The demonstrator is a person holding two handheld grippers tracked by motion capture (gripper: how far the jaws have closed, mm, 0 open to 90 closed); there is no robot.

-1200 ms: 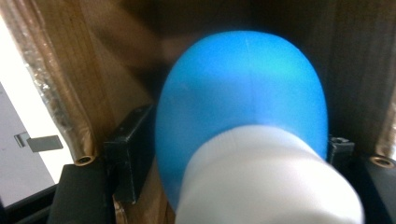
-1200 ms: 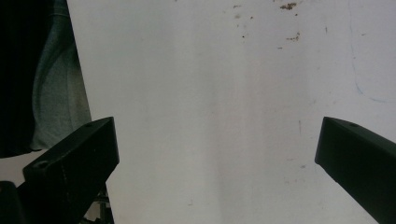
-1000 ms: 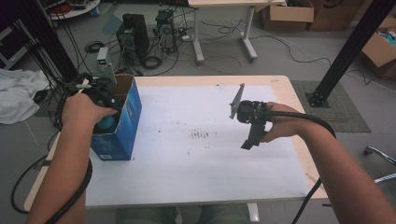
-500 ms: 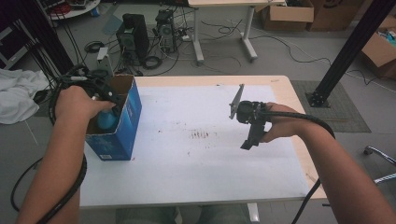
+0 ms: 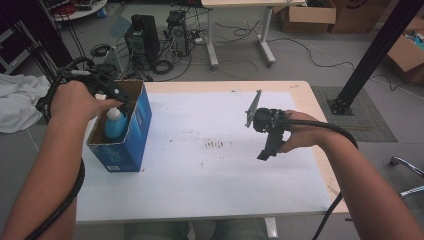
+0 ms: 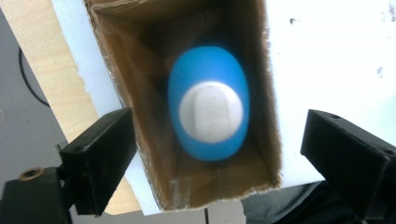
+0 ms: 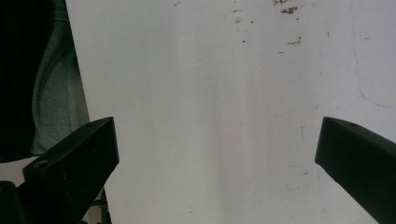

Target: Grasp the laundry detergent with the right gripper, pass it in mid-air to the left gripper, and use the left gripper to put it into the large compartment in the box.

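Observation:
A blue bottle (image 5: 114,125) with a white cap (image 6: 211,112) stands upright inside an open blue cardboard box (image 5: 131,145) at the table's left side. My left gripper (image 5: 122,100) hovers over the box mouth, pointing down. Its jaws have just been opening and now stand wide apart on either side of the box (image 6: 154,93), clear of the bottle (image 6: 187,74). My right gripper (image 5: 265,152) hangs over the right half of the white table (image 5: 200,185), open, with nothing between its fingers (image 7: 79,163) but bare tabletop.
Small brown stains (image 5: 215,145) mark the table's middle. The table's near edge and a person's leg (image 7: 51,93) show beside the right gripper. Computers (image 5: 142,40), cables and cardboard boxes (image 5: 305,15) lie on the floor beyond. A black post (image 5: 370,55) stands at the right.
My left hand has risen out of the box and let go of the bottle, whose white cap now shows above the box rim. The right hand has stayed still.

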